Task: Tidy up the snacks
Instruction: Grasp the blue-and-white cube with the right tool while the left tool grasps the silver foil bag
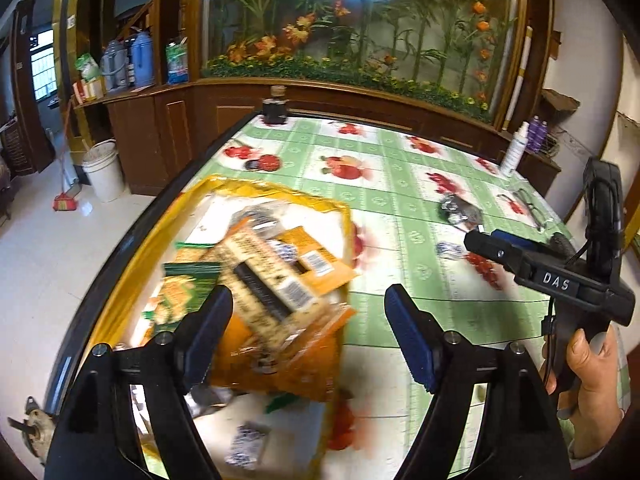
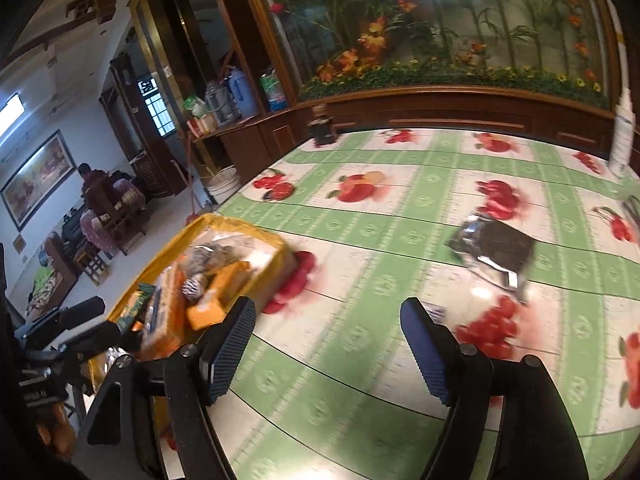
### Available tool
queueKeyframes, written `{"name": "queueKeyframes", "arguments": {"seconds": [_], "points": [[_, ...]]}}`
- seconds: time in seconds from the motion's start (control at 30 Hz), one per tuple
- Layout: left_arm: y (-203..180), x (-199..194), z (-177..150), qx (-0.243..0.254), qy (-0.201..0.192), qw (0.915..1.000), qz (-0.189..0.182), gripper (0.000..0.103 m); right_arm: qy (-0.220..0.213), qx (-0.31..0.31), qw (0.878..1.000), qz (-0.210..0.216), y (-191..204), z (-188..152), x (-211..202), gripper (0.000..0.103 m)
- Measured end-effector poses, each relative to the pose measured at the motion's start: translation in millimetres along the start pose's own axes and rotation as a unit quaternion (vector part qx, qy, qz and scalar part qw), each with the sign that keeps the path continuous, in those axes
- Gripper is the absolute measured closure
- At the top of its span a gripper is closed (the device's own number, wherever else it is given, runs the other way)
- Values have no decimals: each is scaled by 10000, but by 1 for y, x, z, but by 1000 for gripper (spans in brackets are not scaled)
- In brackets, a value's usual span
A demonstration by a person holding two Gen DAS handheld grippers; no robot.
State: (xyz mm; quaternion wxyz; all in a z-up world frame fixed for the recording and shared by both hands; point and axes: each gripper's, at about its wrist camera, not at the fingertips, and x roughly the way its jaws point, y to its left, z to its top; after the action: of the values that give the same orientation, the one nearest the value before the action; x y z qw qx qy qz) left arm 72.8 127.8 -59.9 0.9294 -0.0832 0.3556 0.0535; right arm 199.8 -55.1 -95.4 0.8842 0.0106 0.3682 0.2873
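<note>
Even indoor daylight, fairly bright; source a window [image 2: 159,114] far left of the table [image 2: 400,240]. Glare on the glass panel [image 1: 360,12] behind the table. Motion blur smears the snack box [image 1: 256,280] and tablecloth print. Strong fisheye bending, corners black

2 wrist fisheyes, close above table [image 1: 400,200], angled down; both share yellow box [image 1: 256,196] and flower mural [image 2: 440,20]
</note>
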Motion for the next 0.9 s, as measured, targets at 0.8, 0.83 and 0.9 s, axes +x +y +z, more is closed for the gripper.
{"name": "queueKeyframes", "arguments": {"seconds": [0.8, 0.83, 0.9], "points": [[-68, 49, 1, 537, 527, 9964, -387, 25, 765, -685, 9947, -15, -33, 1, 60, 25], [-67, 51, 2, 518, 544, 9965, -375, 25, 829, -825, 9931, -82, -30, 2, 67, 30], [-65, 55, 4, 461, 588, 9964, -389, 25, 973, -900, 9911, -84, -30, 4, 77, 38]]}}
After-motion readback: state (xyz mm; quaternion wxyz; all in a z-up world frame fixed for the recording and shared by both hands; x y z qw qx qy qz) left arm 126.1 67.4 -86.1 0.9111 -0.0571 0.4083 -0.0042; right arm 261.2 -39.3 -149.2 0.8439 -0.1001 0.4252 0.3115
